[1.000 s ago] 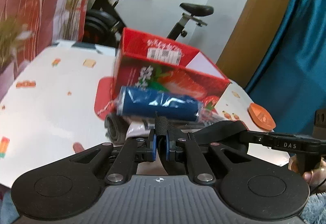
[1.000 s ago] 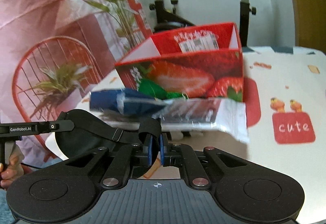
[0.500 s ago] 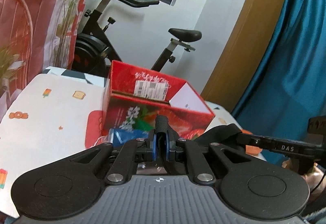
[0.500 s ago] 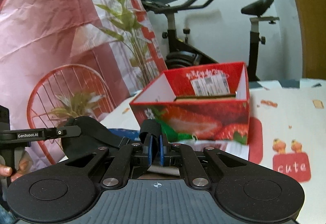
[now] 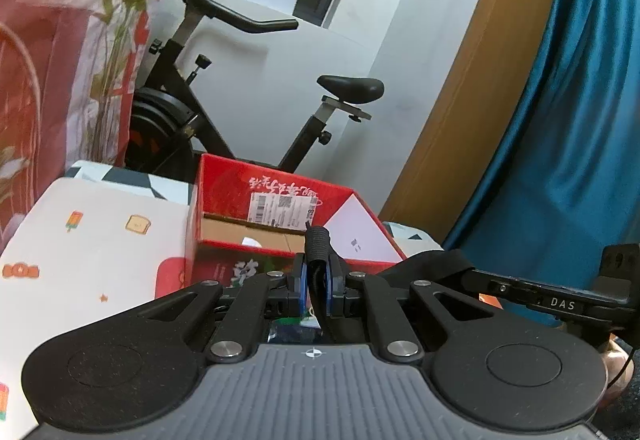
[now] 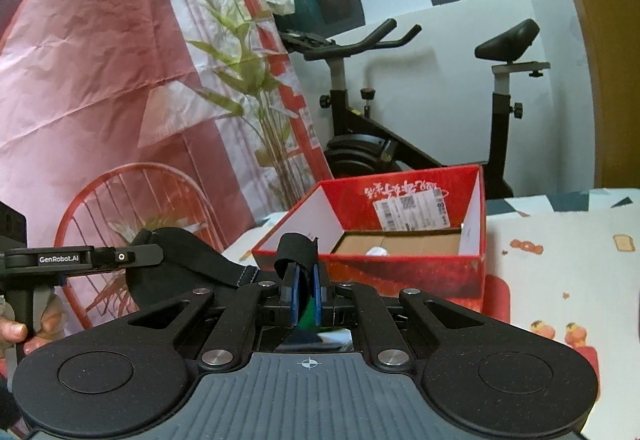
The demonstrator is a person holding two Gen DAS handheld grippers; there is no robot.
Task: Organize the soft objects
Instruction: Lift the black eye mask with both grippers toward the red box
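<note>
A black fabric strap (image 5: 317, 240) stands up between the fingers of my left gripper (image 5: 316, 280), which is shut on it. My right gripper (image 6: 306, 288) is shut on another black strap (image 6: 296, 246). Black soft fabric (image 6: 180, 264) stretches sideways from it toward the other tool (image 6: 80, 260). In the left wrist view the same fabric (image 5: 432, 264) runs right to the right-hand tool (image 5: 560, 302). Just ahead of both grippers stands an open red strawberry box (image 5: 280, 195) (image 6: 400, 272), showing a cardboard floor and a small white scrap. What hangs under the straps is hidden.
The box stands on a white printed tablecloth (image 5: 100, 240) (image 6: 560, 260). An exercise bike (image 5: 192, 111) (image 6: 400, 143) is behind the table. A blue curtain (image 5: 580, 119) hangs at the right, and a red and white backdrop with plants (image 6: 120, 79) at the left.
Both grippers have risen, still shut on the straps. The blue pack and the silvery pack seen before the box have dropped out of sight under the gripper bodies. The box's inside now shows.
</note>
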